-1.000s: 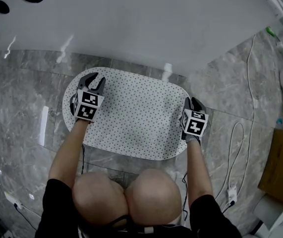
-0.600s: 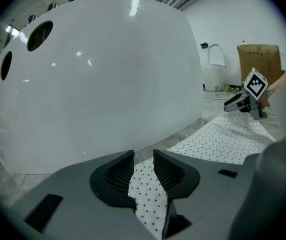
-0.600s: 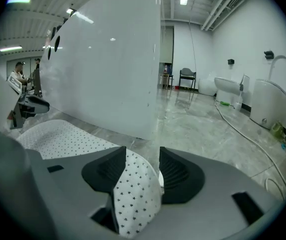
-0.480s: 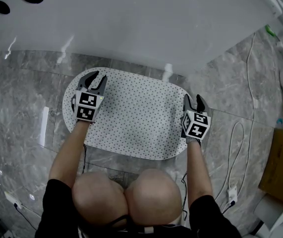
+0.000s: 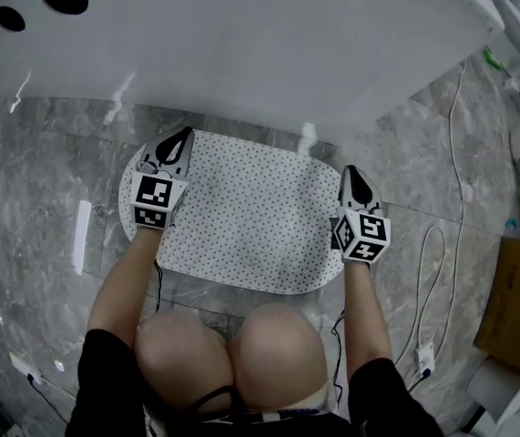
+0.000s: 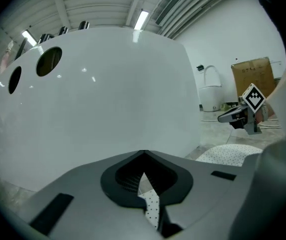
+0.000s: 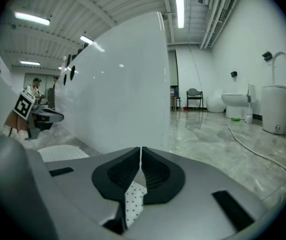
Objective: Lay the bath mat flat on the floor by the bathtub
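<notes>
head view: the bath mat (image 5: 241,217), white with small dark dots, lies spread flat on the grey marble floor (image 5: 41,208), its far long edge just beside the white bathtub (image 5: 241,44). the left gripper (image 5: 184,135) is over the mat's far left corner with its jaws closed together, tips pointing at the tub. the right gripper (image 5: 351,169) is at the mat's right end, jaws also closed, tips towards the tub. in the left gripper view the pads meet at the tips, and a strip of dotted mat shows through the slot behind them; the right gripper view shows the same. a white cable (image 5: 433,244) trails on the floor to the right of the mat.
</notes>
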`<state>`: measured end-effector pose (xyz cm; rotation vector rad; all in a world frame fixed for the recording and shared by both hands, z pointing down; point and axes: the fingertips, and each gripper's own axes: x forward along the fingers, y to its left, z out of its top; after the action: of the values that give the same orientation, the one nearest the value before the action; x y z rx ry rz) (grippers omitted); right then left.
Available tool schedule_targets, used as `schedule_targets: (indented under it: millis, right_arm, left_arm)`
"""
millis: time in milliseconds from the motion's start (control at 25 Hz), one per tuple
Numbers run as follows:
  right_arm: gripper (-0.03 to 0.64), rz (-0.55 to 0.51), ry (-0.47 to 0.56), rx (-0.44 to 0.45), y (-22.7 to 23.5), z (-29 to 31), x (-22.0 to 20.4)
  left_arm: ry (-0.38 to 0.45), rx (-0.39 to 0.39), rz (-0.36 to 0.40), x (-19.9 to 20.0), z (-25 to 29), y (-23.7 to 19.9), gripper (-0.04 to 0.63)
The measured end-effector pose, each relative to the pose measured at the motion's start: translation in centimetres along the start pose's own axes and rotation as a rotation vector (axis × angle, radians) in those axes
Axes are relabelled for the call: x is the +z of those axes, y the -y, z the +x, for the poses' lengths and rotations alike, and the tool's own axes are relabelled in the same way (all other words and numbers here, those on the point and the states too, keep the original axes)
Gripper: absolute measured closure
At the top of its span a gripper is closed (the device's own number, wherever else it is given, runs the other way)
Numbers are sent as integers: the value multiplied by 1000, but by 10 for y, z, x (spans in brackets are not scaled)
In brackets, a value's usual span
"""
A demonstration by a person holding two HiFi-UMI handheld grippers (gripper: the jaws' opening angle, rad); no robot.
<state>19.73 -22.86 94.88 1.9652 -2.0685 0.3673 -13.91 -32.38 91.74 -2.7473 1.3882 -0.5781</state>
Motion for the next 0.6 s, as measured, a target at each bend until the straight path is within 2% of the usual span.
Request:
schedule_targets:
  millis: [200, 400, 600]
  right_arm:
    - [591, -1, 49, 89, -33, -25, 81]
    - [591, -5, 68, 158, -64, -71, 181]
    - [591, -36, 94, 195, -74, -131, 282]
  left_arm:
    - [43, -32, -20, 78, -33, -10, 581]
    - [75, 6, -117, 178, -87, -30, 581]
    - [87, 44, -161, 272, -144, -37, 581]
